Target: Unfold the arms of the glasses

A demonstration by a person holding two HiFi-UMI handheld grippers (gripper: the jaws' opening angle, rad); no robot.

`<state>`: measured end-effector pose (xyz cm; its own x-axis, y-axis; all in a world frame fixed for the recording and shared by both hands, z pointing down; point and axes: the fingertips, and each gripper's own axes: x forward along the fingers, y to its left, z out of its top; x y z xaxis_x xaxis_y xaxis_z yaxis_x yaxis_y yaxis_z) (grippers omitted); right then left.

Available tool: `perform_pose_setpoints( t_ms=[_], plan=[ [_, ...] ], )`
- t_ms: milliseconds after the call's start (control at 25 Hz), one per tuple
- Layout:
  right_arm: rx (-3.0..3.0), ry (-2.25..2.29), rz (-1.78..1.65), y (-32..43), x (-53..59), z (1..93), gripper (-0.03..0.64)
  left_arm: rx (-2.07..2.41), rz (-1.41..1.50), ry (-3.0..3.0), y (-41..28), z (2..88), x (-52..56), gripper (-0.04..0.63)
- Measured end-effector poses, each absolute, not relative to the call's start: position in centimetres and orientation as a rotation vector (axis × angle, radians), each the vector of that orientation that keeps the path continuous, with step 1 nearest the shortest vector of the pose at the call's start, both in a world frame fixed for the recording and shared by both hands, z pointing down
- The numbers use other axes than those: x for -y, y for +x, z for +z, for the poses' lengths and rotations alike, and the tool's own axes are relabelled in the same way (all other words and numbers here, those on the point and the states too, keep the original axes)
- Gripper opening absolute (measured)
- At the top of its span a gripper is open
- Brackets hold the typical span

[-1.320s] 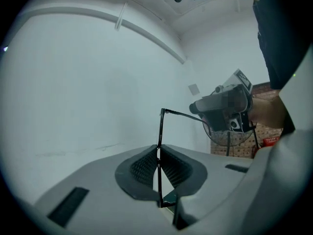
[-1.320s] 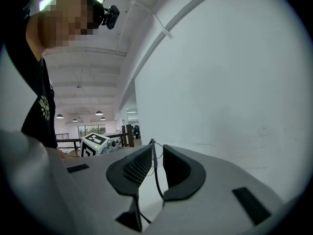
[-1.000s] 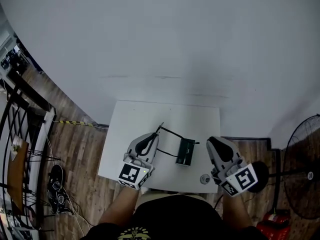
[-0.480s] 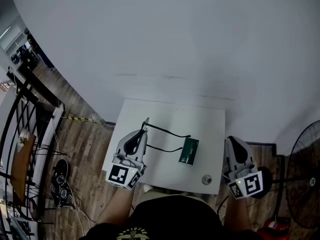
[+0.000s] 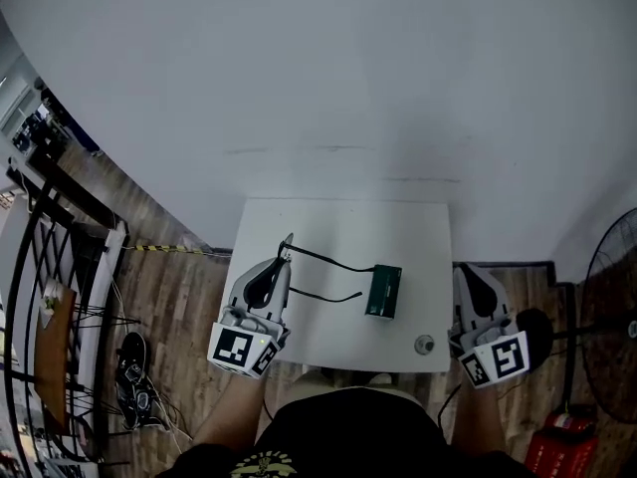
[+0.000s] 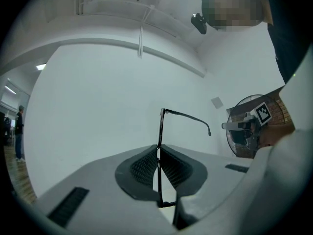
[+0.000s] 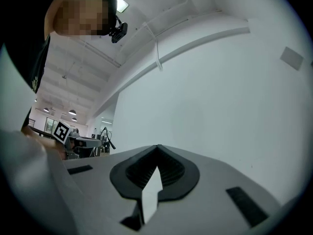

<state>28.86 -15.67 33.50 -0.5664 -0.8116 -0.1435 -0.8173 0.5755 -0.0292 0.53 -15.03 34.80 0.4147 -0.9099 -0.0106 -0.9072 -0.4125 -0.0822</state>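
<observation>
The black thin-rimmed glasses (image 5: 328,261) hang over the white table (image 5: 338,223), their front pinched edge-on in my left gripper (image 5: 285,248), which is shut on it. Both arms stick out to the right toward a dark green case (image 5: 383,290). In the left gripper view the frame (image 6: 160,131) stands upright between the pads, one arm curving off to the right. My right gripper (image 5: 469,268) hovers beyond the table's right edge, apart from the glasses. The right gripper view shows the right gripper (image 7: 156,149) shut with nothing between the pads.
A small round silver object (image 5: 425,344) lies near the table's front right corner. A standing fan (image 5: 612,297) is on the floor at the right, a black metal rack (image 5: 50,227) and shoes (image 5: 132,386) at the left. A white wall rises behind the table.
My right gripper has drawn back to the right, off the table's edge, and closed. The left gripper has shifted left with the glasses, whose arms now stretch out toward the case.
</observation>
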Motion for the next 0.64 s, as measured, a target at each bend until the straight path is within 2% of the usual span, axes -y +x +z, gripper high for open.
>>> perform_pose_setpoints(
  t_ms=[640],
  plan=[
    [-2.601, -1.592, 0.047, 20.6, 15.1, 33.7, 0.000, -1.477, -0.052, -2.703, -7.0, 35.8, 18.4, 0.023]
  ],
)
